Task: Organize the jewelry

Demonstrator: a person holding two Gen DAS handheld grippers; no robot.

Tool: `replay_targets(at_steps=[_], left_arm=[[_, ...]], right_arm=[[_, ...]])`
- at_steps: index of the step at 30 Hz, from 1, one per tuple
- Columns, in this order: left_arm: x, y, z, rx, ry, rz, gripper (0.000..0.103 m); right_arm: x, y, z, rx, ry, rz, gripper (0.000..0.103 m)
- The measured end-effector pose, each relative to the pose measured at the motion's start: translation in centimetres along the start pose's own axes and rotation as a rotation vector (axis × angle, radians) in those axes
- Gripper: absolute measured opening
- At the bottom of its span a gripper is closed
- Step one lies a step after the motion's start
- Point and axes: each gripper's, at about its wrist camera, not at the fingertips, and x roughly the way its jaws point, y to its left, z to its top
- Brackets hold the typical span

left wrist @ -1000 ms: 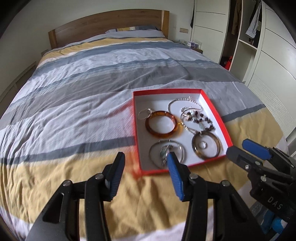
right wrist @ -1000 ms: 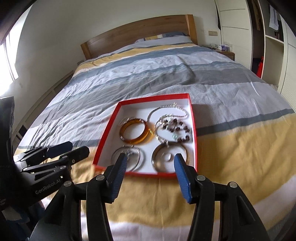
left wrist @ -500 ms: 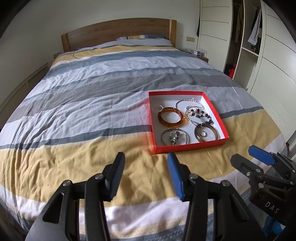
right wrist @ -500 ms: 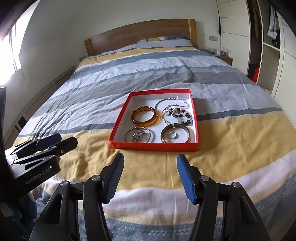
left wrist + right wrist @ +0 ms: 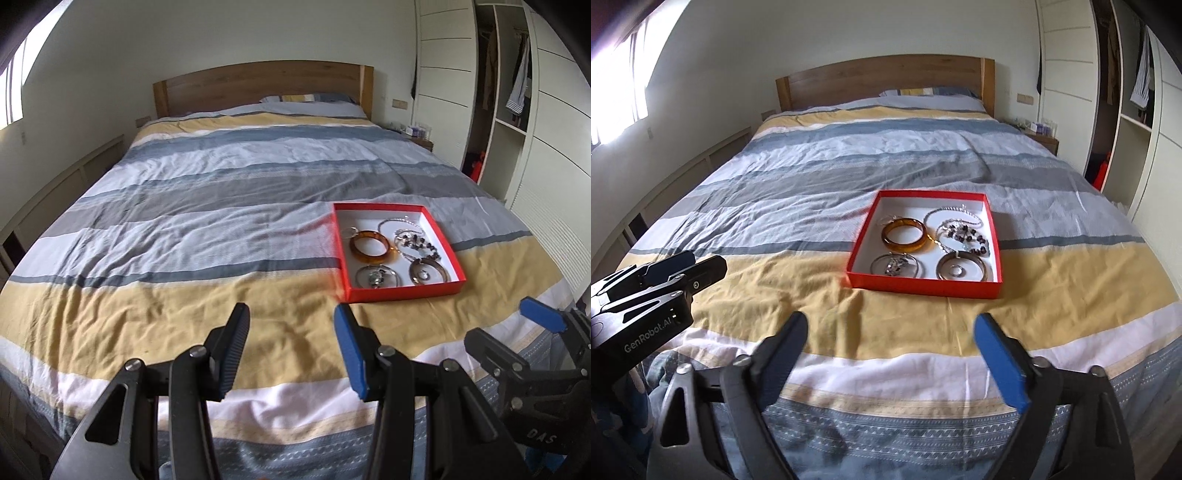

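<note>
A shallow red box [image 5: 402, 294] [image 5: 923, 287] with a white floor lies on the striped bed. Inside are an amber bangle [image 5: 372, 246] [image 5: 904, 235], a dark beaded bracelet [image 5: 967, 236], a silver chain [image 5: 955, 212], a silver hoop with a charm [image 5: 895, 266] and a metal bangle around a small ring [image 5: 962, 271]. My left gripper [image 5: 290, 350] hangs open and empty over the yellow stripe, well short of the box. My right gripper [image 5: 890, 358] is near the foot of the bed, its jaws opening wide with nothing between them.
The bed's striped duvet [image 5: 221, 206] fills both views, with a wooden headboard [image 5: 882, 79] at the far end. White wardrobes and open shelves [image 5: 1126, 110] stand on the right, and a small nightstand [image 5: 1043, 138] sits beside the bed.
Both grippers have drawn back from the box toward the foot of the bed, so the box looks smaller and farther. The right gripper's jaws have spread much wider.
</note>
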Motion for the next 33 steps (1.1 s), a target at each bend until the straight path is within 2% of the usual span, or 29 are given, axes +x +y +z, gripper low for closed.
replay_targets(at_steps=[3,7,12,13,16,25,33], left_arm=[[-0.9,0.9,-0.4,-0.009,-0.007,0.018,0.046],[-2.2,2.5,-1.0,-0.040,-0.021,0.034,0.046],[-3.8,4.4,-1.6,-0.074,-0.039,0.094,0.046],[-4.0,4.7,-1.7,-0.079,-0.041,0.105,0.047],[-4.8,5.6,-2.1,-0.094,-0.049,0.120,0.060],[-6.0,7.3,-3.0,-0.125,-0.051,0.125,0.061],[-5.2,7.5,-3.7,-0.113,-0.033,0.124,0.061]], right_arm=[[-0.7,1.0,-0.1,-0.014,-0.016,-0.003,0.102],[-1.6,2.5,-0.2,-0.038,-0.037,-0.007,0.103],[-2.2,3.9,-0.6,-0.059,-0.054,-0.009,0.103],[-2.3,4.1,-0.7,-0.064,-0.056,-0.010,0.103],[-2.4,4.7,-1.1,-0.080,-0.056,-0.014,0.103],[-2.8,6.4,-1.9,-0.126,-0.069,-0.020,0.103],[-2.4,6.5,-2.2,-0.126,-0.066,-0.037,0.103]])
